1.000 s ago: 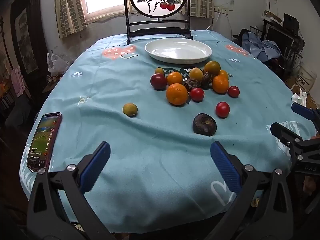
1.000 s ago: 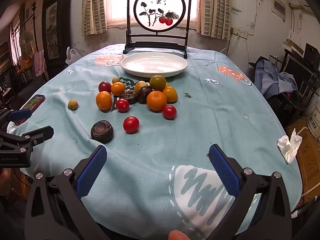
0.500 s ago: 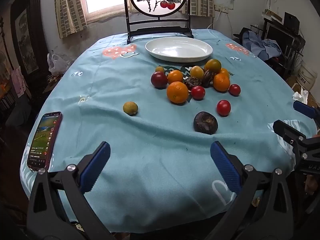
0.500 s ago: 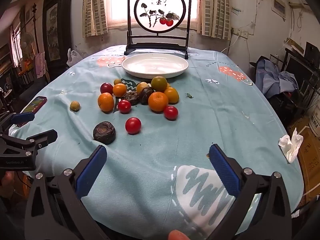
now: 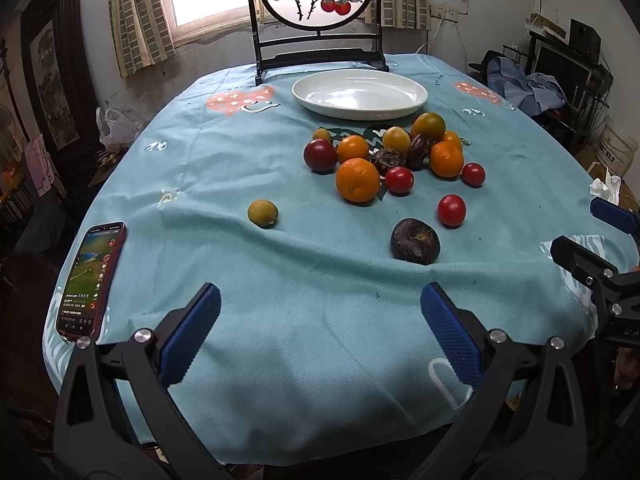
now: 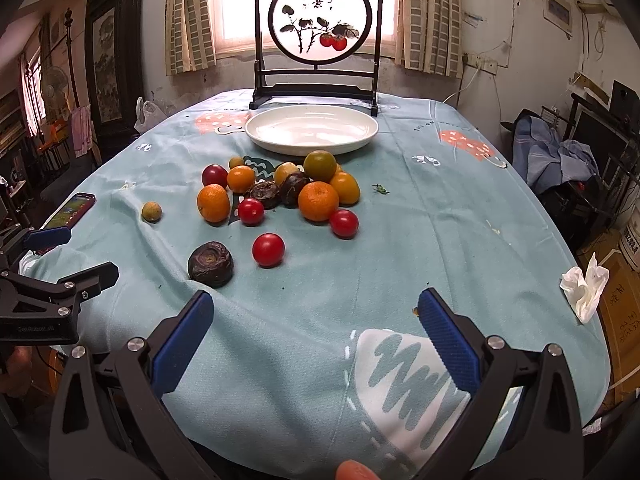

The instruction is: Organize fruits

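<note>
A cluster of oranges, red tomatoes and dark fruits (image 5: 394,158) (image 6: 280,194) lies mid-table on the blue cloth, in front of an empty white plate (image 5: 360,94) (image 6: 312,130). Apart from the cluster lie a dark wrinkled fruit (image 5: 415,241) (image 6: 211,264), a red tomato (image 5: 451,210) (image 6: 268,249) and a small green-yellow fruit (image 5: 262,213) (image 6: 151,211). My left gripper (image 5: 320,326) is open and empty above the near table edge. My right gripper (image 6: 314,326) is open and empty, also near the front edge, to the right of the left one.
A phone (image 5: 92,276) (image 6: 70,210) lies at the left table edge. A framed persimmon screen (image 6: 318,40) stands behind the plate. A crumpled tissue (image 6: 584,288) sits at the right edge. Clutter and furniture surround the table.
Both grippers have moved slightly forward toward the fruit, which looks a little closer. Both stay open and empty.
</note>
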{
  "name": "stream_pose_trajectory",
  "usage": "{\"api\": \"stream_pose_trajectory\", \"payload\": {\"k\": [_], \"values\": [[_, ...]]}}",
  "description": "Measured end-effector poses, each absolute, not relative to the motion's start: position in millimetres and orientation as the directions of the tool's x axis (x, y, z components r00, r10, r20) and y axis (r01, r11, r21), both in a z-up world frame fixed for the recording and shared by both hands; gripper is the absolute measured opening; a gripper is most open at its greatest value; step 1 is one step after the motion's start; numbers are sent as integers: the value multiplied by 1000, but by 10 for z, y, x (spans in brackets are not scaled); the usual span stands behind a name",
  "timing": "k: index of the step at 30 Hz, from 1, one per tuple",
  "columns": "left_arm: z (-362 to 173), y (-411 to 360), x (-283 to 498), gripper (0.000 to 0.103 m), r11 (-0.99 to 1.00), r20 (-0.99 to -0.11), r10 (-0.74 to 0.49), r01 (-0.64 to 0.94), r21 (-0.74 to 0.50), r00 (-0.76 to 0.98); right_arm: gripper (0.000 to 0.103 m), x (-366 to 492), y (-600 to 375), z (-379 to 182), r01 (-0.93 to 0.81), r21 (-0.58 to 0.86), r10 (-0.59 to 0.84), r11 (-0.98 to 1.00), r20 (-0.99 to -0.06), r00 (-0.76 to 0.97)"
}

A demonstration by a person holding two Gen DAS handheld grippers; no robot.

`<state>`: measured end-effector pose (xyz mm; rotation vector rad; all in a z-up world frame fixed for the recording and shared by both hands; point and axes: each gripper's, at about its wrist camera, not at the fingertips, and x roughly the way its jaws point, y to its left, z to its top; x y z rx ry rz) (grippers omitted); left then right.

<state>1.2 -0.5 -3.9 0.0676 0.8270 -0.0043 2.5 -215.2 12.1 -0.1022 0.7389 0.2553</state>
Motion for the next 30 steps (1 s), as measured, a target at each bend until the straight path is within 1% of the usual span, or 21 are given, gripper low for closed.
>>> {"api": "stream_pose_trajectory", "payload": {"k": [10,18,30], "values": [[-45,-7,14,101,998,-736,25,30,62,676,102,21,-2161,117,-262,5,196,965,-676,710],[-70,-18,12,101,998,-738,27,29,63,674,102,38,-2250,137,-237,38,201,971,-670,714],[-83,-19,37,101,998,-739,27,29,62,673,102,22,-2226,149,-250,33,209,968,-659,722]]}}
